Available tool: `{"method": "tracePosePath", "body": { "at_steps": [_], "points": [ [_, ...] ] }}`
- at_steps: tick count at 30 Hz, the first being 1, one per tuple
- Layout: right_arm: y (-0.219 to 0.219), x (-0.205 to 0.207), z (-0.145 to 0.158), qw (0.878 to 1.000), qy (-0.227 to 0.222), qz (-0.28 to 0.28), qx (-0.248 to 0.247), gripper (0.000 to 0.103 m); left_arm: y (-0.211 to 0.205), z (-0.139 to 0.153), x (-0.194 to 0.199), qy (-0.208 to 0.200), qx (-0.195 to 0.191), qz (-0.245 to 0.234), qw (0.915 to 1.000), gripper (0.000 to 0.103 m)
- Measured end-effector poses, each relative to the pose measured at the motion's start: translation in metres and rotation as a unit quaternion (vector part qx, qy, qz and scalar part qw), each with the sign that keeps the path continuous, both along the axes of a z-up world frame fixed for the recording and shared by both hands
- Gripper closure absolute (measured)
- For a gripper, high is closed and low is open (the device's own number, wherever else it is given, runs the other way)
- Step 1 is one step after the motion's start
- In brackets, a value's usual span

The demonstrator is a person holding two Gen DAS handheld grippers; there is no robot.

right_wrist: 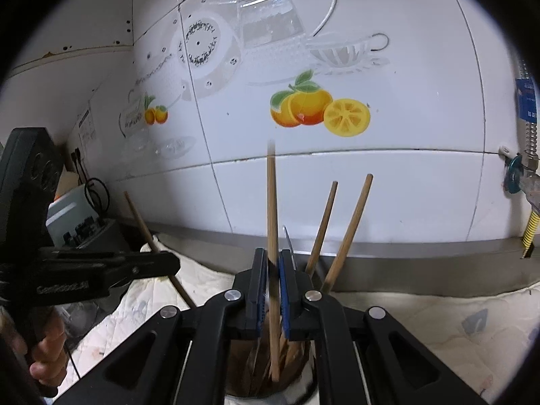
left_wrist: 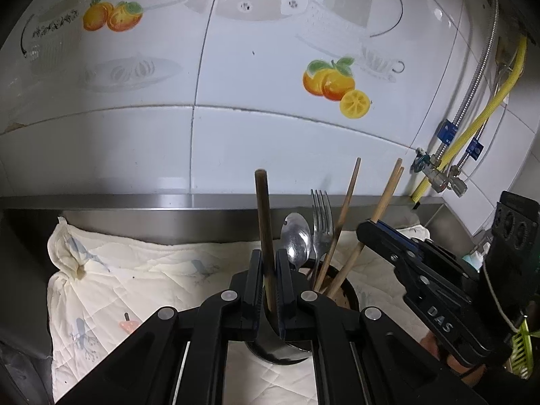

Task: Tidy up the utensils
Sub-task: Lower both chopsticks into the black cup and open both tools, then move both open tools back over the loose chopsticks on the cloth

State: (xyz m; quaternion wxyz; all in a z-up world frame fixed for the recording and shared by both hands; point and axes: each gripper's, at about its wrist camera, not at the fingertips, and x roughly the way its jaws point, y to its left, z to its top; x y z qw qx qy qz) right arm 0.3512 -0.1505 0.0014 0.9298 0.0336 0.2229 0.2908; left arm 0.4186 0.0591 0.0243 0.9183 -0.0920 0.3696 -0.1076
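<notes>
My left gripper [left_wrist: 269, 266] is shut on a dark wooden chopstick [left_wrist: 263, 216], held upright over the near rim of a round metal utensil holder [left_wrist: 351, 298]. The holder has a spoon [left_wrist: 297, 236], a fork [left_wrist: 321, 222] and several light chopsticks [left_wrist: 344, 216] standing in it. My right gripper [right_wrist: 273, 270] is shut on a light wooden chopstick [right_wrist: 272, 202] whose lower end is down inside the holder [right_wrist: 303, 388]. Two other chopsticks [right_wrist: 351, 222] lean behind it. The right gripper also shows in the left wrist view [left_wrist: 368, 227], and the left gripper in the right wrist view [right_wrist: 168, 265].
The holder stands on a cream quilted cloth [left_wrist: 135, 270] on a steel counter against a white tiled wall [left_wrist: 236, 135]. Gas hoses and valves [left_wrist: 449, 168] are at the right. A small appliance with cables [right_wrist: 77, 216] sits at the far left.
</notes>
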Motion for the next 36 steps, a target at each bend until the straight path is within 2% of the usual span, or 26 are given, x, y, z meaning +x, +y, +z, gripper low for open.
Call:
{"method": "tracePosePath", "body": {
  "at_steps": [1,3,5,7,12,13,16,17,20,25,30,36],
  "points": [
    [0.0,-0.001,0.001,1.0,0.005,0.002,-0.003,0.092,0.0,-0.002,0.001,0.006,-0.002,-0.002,1.0,0.095],
    [0.0,-0.005,0.003,1.0,0.008,0.001,-0.011,0.084,-0.001,-0.006,0.003,0.017,-0.005,-0.003,0.9998,0.095],
    [-0.003,-0.012,0.007,1.0,0.005,-0.001,-0.017,0.057,-0.002,-0.008,0.002,0.022,-0.007,-0.005,0.9997,0.095],
    [-0.006,-0.02,0.01,1.0,-0.003,-0.003,-0.022,0.049,-0.003,-0.01,0.0,0.025,-0.007,-0.005,0.9996,0.095],
    [-0.017,-0.035,0.018,0.999,0.002,-0.007,-0.034,0.049,-0.007,-0.008,-0.009,0.029,-0.009,-0.008,0.9995,0.093],
    [-0.019,-0.038,0.019,0.999,0.006,-0.005,-0.034,0.049,-0.007,-0.007,-0.011,0.028,-0.008,-0.007,0.9996,0.088],
    [-0.031,-0.05,0.021,0.999,0.011,-0.021,-0.04,0.045,-0.007,-0.004,-0.024,0.022,-0.005,-0.001,0.9997,0.059],
    [-0.038,-0.054,0.021,0.999,0.015,-0.026,-0.041,0.043,-0.007,-0.003,-0.029,0.017,-0.006,0.0,0.9998,0.058],
    [-0.055,-0.065,0.02,0.998,0.025,-0.046,-0.043,0.041,-0.009,-0.001,-0.042,0.018,-0.006,-0.006,0.9998,0.058],
    [-0.084,-0.078,0.009,0.994,0.068,-0.07,-0.04,0.041,-0.023,-0.009,-0.062,0.032,-0.006,-0.027,0.9991,0.058],
    [-0.112,-0.09,-0.012,0.987,0.12,-0.096,-0.046,0.041,-0.051,-0.028,-0.077,0.062,-0.004,-0.061,0.9962,0.057],
    [-0.134,-0.102,-0.05,0.974,0.195,-0.105,-0.056,0.041,-0.085,-0.058,-0.081,0.096,-0.001,-0.094,0.9909,0.057]
  ]
}}
